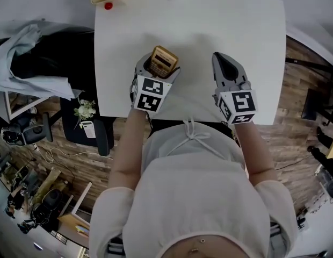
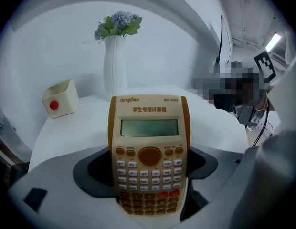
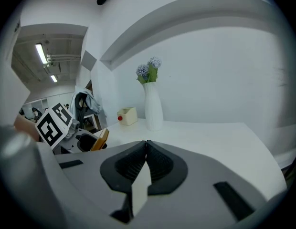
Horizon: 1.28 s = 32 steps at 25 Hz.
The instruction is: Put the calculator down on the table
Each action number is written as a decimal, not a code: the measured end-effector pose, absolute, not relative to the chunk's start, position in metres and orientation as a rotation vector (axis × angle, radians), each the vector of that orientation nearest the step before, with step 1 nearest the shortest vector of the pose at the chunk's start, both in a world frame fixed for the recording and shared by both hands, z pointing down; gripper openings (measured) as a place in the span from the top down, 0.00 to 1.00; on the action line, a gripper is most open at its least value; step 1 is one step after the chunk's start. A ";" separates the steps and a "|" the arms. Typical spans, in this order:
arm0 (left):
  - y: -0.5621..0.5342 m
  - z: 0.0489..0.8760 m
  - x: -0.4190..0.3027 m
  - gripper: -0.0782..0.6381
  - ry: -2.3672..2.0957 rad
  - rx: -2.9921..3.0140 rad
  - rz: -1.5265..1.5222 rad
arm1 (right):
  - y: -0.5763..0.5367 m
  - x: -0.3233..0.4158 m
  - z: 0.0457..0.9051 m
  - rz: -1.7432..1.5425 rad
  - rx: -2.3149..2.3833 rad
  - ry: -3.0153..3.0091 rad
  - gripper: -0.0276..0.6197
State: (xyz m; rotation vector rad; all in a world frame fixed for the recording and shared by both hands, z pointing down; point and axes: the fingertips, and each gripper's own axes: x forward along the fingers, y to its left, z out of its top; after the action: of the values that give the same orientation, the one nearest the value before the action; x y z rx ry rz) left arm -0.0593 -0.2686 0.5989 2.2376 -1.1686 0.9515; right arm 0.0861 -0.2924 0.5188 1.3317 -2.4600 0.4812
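Your left gripper (image 1: 157, 69) pinches the calculator (image 2: 149, 142) upright; only its own view shows the keys. Your right gripper (image 3: 146, 147) is closed, holding nothing.

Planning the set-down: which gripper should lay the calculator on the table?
Left. The left gripper clamps the calculator over the table; the right gripper is shut on nothing.

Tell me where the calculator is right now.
In the head view the calculator is held upright in the fingers of the left gripper, over the near part of the white table, with the shut right gripper to its right.
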 end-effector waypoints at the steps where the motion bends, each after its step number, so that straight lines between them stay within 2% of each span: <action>1: -0.271 0.600 -0.058 0.31 -1.162 2.232 0.970 | -0.293 0.086 0.520 0.482 1.330 -2.461 0.95; 11: -0.280 0.622 -0.045 0.31 -1.101 2.184 1.139 | -0.300 0.091 0.526 0.492 1.331 -2.458 0.95; 28: -0.281 0.626 -0.043 0.31 -1.107 2.191 1.084 | -0.297 0.092 0.516 0.440 1.353 -2.438 0.95; 32: -0.279 0.601 -0.041 0.32 -1.150 2.261 1.042 | -0.289 0.093 0.505 0.406 1.365 -2.441 0.95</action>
State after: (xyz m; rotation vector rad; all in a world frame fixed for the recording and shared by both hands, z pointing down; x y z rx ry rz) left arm -0.0407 -0.2794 0.6010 2.2614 -1.1499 1.0424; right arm 0.0931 -0.2893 0.5045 1.3648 -2.4415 0.4064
